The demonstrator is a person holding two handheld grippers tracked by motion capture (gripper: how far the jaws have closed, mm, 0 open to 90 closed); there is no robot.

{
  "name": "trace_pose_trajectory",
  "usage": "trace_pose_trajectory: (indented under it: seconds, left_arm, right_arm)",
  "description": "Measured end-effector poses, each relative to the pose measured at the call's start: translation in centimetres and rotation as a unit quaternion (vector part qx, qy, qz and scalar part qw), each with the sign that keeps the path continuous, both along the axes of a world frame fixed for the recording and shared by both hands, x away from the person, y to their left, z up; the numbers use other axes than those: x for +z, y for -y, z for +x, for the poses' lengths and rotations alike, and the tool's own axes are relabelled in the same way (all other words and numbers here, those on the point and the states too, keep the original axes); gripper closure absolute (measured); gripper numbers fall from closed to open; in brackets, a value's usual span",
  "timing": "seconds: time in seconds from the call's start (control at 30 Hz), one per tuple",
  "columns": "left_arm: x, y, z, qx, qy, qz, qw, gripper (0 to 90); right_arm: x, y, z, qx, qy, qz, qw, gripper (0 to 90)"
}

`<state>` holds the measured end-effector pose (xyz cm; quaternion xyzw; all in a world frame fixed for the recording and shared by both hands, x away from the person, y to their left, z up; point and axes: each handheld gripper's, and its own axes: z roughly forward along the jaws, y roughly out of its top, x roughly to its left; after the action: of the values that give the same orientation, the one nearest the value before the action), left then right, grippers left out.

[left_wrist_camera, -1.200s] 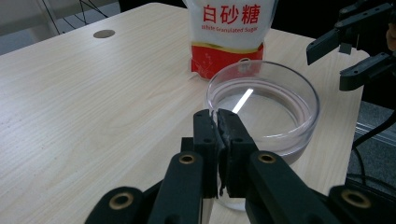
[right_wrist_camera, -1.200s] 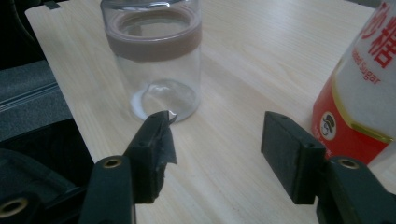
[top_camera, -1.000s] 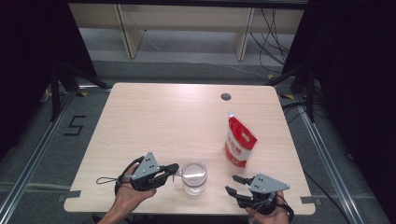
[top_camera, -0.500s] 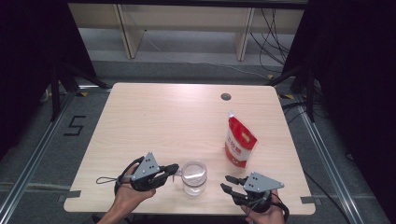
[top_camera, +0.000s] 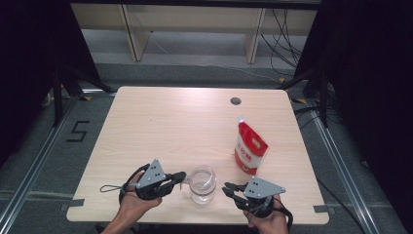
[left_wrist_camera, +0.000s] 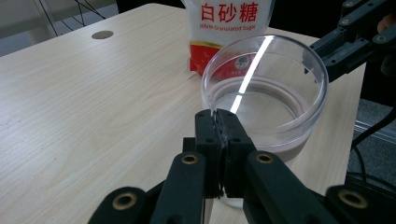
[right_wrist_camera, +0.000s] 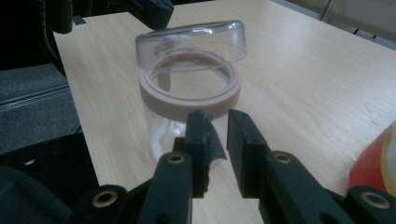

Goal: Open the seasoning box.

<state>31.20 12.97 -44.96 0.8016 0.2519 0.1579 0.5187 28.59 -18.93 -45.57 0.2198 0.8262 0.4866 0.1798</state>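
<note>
Flanking one jar (top_camera: 202, 184), two grippers; one sugar bag (top_camera: 250, 148)

You have a light wood-grain rectangular table (top_camera: 160, 126) in front of you, with a small round dark grommet (top_camera: 235, 101) set near its far edge. Beyond it stands a pale shelving unit (top_camera: 195, 24), and black cables (top_camera: 287, 29) trail over the grey floor to its right. A white "5" mark (top_camera: 78, 131) lies on the floor at your left, beside a metal floor rail (top_camera: 34, 165). Black curtains (top_camera: 29, 48) hang on both sides.
</note>
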Motion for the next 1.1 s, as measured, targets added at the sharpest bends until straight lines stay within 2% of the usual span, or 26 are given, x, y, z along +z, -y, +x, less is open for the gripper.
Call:
trace_pose_trajectory:
  seconds: [0.13,0.2,0.3,0.4,0.43,0.5,0.63,0.7,0.77,0.87,0.9,0.97,1.03,1.07,1.1]
  left_arm:
    - [0.0,0.0,0.0,-0.002,0.000,0.001,1.0000,87.5]
    - [0.0,-0.1,0.1,-0.006,0.006,0.005,1.0000,87.6]
    - [0.0,-0.1,0.1,-0.005,0.005,0.003,1.0000,87.6]
    - [0.0,-0.2,0.1,-0.010,0.006,0.011,0.9999,87.7]
    - [-0.1,-0.2,0.0,-0.002,-0.006,0.002,1.0000,87.6]
    - [-0.2,-0.2,0.1,0.001,-0.010,-0.008,0.9999,87.6]
    - [-0.1,-0.1,-0.1,-0.002,-0.008,-0.008,0.9999,87.6]
    - [-0.1,-0.2,-0.1,-0.006,-0.006,0.002,1.0000,87.6]
    - [-0.1,-0.1,-0.1,-0.001,-0.010,-0.009,0.9999,87.6]
    - [-0.2,-0.1,-0.1,0.000,-0.011,-0.010,0.9999,87.4]
    - [-0.1,-0.2,0.0,-0.004,-0.009,-0.006,0.9999,86.0]
    - [-0.2,-0.3,0.0,-0.006,-0.016,-0.021,0.9996,77.8]
    - [-0.2,-0.5,-0.1,-0.011,-0.016,-0.018,0.9997,68.9]
    - [-0.2,-0.7,-0.1,-0.023,-0.008,-0.011,0.9996,64.4]
    - [-0.3,-0.7,-0.4,-0.012,-0.018,-0.016,0.9996,59.8]
  right_arm:
    - [0.2,-0.6,0.1,0.011,-0.008,0.012,0.9998,85.2]
    - [0.2,-1.0,0.1,0.010,-0.012,0.005,0.9999,86.0]
    - [0.1,-1.4,0.2,0.018,-0.012,0.007,0.9997,87.2]
    - [0.3,-1.6,0.2,0.017,-0.004,0.008,0.9998,87.4]
    - [0.4,-1.8,0.2,0.017,-0.004,0.010,0.9998,87.4]
    - [0.4,-1.9,0.3,0.013,-0.002,0.013,0.9998,87.3]
    - [0.5,-2.3,0.4,0.021,0.001,0.011,0.9997,87.3]
    - [0.5,-2.5,0.4,0.023,0.004,0.011,0.9997,87.2]
    - [0.6,-2.7,0.4,0.026,0.003,0.011,0.9996,87.2]
    - [0.6,-2.9,0.4,0.029,0.005,0.012,0.9995,87.2]
    - [0.6,-3.0,0.4,0.028,0.007,0.013,0.9995,87.1]
    - [0.7,-3.2,0.5,0.029,0.011,0.012,0.9995,87.1]
    - [0.9,-3.2,0.4,0.026,0.006,0.010,0.9996,86.9]
    - [0.9,-3.3,0.5,0.027,0.011,0.013,0.9995,86.9]
    - [1.0,-3.3,0.5,0.030,0.011,0.014,0.9994,86.9]
